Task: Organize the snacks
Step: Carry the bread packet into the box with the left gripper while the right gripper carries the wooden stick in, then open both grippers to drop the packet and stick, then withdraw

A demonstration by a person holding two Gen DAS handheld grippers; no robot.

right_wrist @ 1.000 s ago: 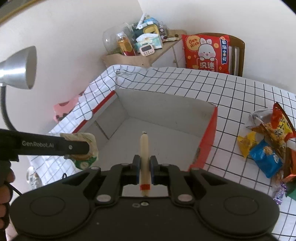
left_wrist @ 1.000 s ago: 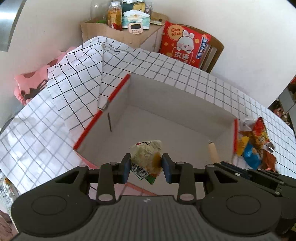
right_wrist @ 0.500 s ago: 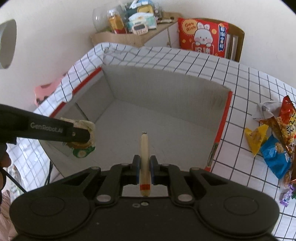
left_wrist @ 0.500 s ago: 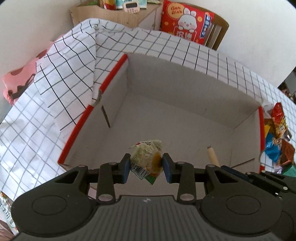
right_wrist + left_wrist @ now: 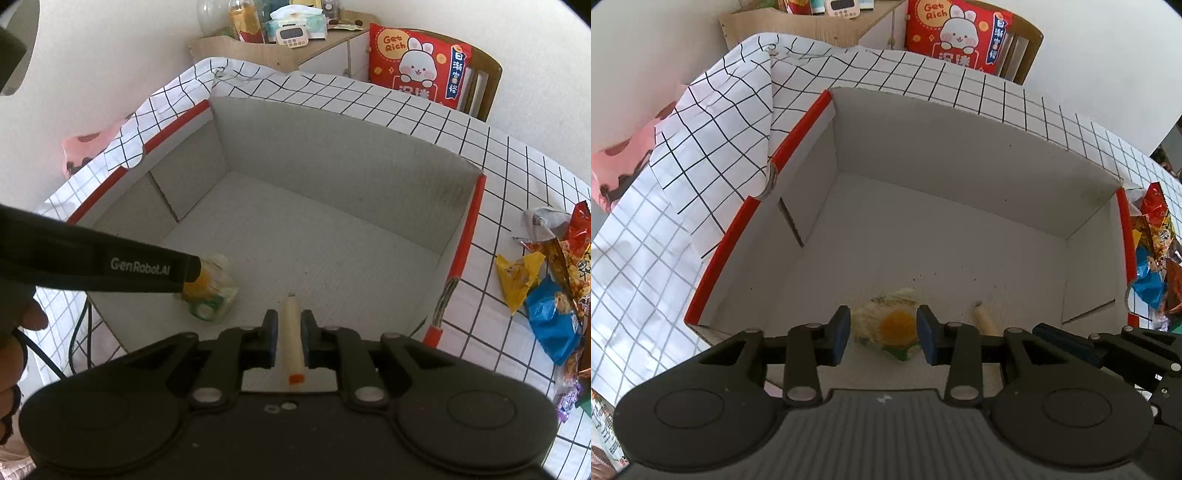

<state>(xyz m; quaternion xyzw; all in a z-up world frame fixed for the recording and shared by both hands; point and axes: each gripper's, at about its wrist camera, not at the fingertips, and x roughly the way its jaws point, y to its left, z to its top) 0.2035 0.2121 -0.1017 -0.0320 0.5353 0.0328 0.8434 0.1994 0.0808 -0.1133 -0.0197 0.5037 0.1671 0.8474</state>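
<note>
Though above the box (image 5: 960,155), both tongs parted.

"Get Rich" is printed in yellow on the red rabbit cushion (image 5: 419,62) propped on the wooden chair (image 5: 484,79), and the same words can be read in the left wrist view; Chinese characters on its blue strip are too small to be made out. "GenRobot.AI" is lettered in white along the finger of the left gripper (image 5: 140,266)
</note>
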